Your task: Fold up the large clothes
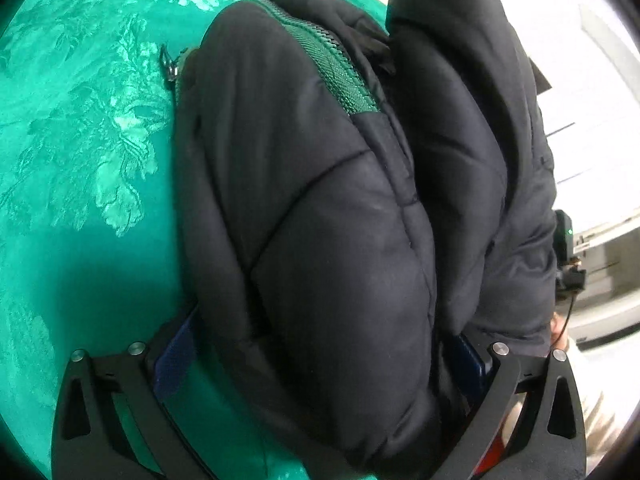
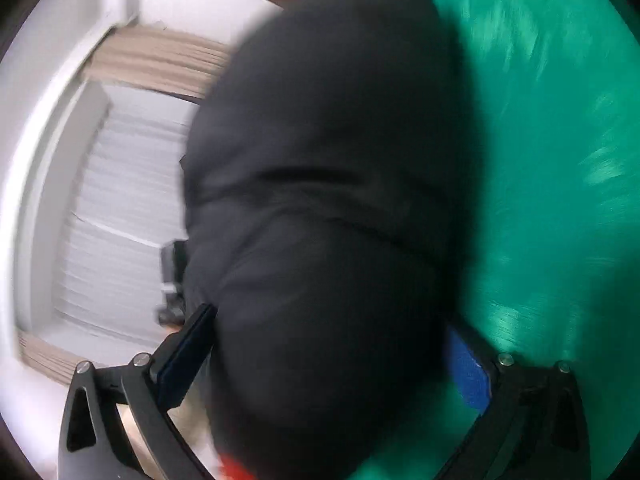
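Observation:
A black quilted puffer jacket (image 1: 320, 200) with a green zipper (image 1: 336, 68) lies bunched on the green patterned cloth (image 1: 80, 140). My left gripper (image 1: 320, 360) has its fingers wide apart with a thick fold of the jacket between the blue pads (image 1: 176, 356). In the right wrist view, which is blurred, the jacket (image 2: 320, 220) fills the middle, and my right gripper (image 2: 328, 360) has its fingers spread around a bulky part of it. I cannot tell whether either gripper pinches the fabric.
The green cloth (image 2: 540, 160) covers the table and runs off to the side. White wall panels and a beige strip (image 2: 132, 200) show beyond the table edge. The other gripper's body (image 1: 566, 256) shows behind the jacket.

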